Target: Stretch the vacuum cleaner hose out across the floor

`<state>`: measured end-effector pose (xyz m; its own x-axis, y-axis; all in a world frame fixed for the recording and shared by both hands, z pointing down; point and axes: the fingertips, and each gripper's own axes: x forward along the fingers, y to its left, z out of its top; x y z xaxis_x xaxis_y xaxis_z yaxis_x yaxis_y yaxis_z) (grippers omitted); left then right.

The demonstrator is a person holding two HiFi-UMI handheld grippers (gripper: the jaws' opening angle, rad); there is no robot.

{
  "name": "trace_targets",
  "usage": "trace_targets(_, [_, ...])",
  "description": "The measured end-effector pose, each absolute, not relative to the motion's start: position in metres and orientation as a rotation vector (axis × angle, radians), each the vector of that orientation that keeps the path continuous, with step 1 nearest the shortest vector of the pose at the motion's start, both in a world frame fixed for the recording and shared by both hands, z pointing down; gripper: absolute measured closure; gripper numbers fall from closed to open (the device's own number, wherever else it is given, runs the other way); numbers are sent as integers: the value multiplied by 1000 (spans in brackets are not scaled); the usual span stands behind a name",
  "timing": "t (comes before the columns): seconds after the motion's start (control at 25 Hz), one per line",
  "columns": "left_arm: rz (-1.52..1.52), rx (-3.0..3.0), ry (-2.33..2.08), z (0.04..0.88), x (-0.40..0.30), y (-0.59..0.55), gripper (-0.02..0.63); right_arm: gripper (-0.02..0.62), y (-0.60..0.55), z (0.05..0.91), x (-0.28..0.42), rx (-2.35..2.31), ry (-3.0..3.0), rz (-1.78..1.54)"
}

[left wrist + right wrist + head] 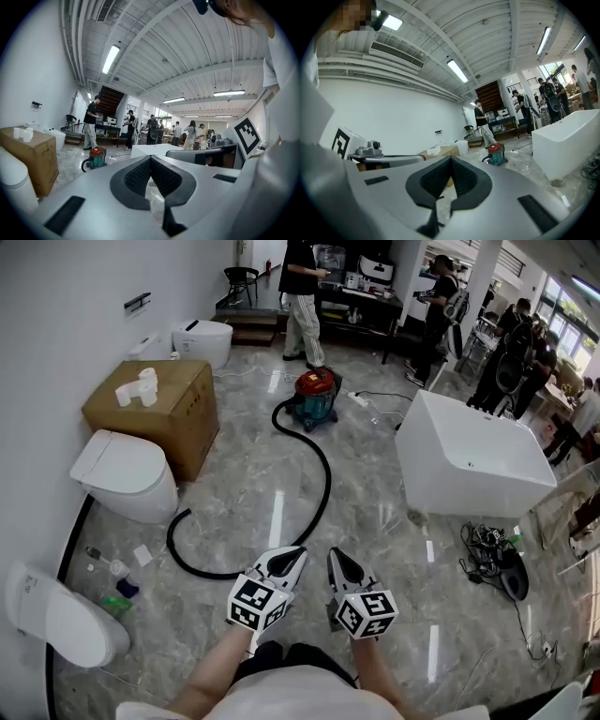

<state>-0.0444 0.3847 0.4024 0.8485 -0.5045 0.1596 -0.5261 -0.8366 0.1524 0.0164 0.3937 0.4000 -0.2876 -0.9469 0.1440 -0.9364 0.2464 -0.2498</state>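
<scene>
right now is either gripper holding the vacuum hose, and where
Nothing is held. Left gripper and right gripper are shut, empty; the vacuum hose lies on the floor.

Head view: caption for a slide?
Left gripper and right gripper, shut, empty, near the curled black hose of the vacuum cleaner.

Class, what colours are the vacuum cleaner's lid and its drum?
The vacuum cleaner has a red lid and a teal drum, clearest in the head view.

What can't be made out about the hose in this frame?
- Head view: the left gripper covers part of the hose loop.
- Both gripper views: gripper bodies hide most of the hose beyond the vacuum cleaner.
- Head view: hose end by the toilet is too small to see any fitting.
</scene>
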Motion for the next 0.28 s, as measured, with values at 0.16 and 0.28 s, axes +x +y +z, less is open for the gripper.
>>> trace_targets(0.16, [173,2839,-783,404,-40,389,598,580,396,400,22,-1883,2433,-430])
trace_targets(0.28, [174,2834,-781,405,-41,389,598,580,395,400,20,-1882,2436,-434])
